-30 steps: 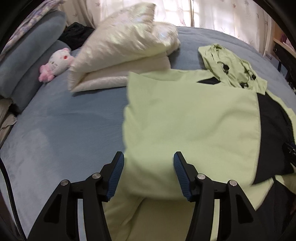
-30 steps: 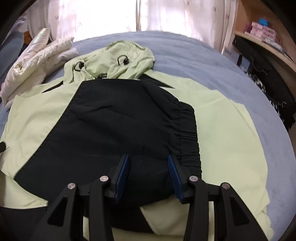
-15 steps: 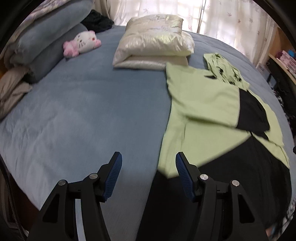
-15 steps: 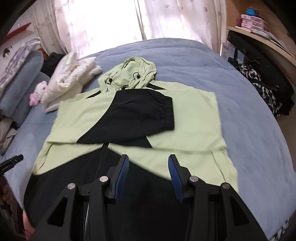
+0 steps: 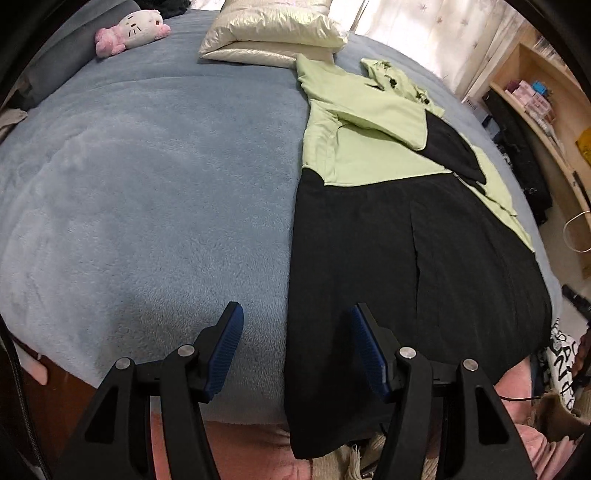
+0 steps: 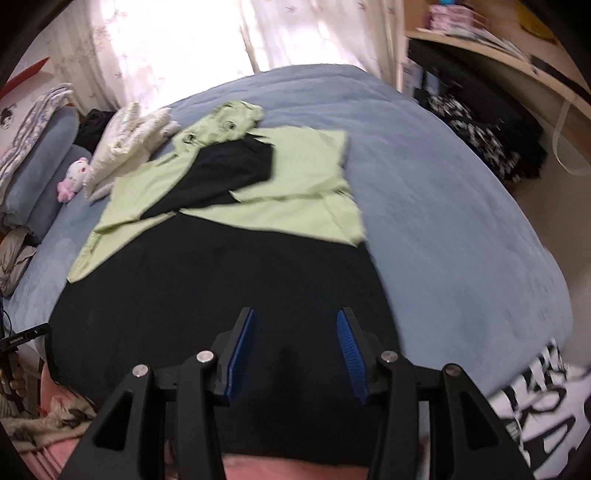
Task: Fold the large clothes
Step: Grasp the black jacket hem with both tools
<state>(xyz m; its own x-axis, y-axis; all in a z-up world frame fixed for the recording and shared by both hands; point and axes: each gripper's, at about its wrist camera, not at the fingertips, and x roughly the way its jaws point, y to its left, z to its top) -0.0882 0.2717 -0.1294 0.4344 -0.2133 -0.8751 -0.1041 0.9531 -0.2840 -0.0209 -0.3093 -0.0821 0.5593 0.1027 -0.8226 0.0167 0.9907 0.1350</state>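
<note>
On bed (image 5: 147, 192): jacket (image 6: 221, 280) (seemingly unheld).

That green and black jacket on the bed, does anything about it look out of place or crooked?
Mostly tidy. The jacket lies flat with both sleeves folded across its chest, but its black hem hangs over the near edge of the blue bed, and its hood sits bunched beside the cream pillows. Nothing looks damaged.
</note>
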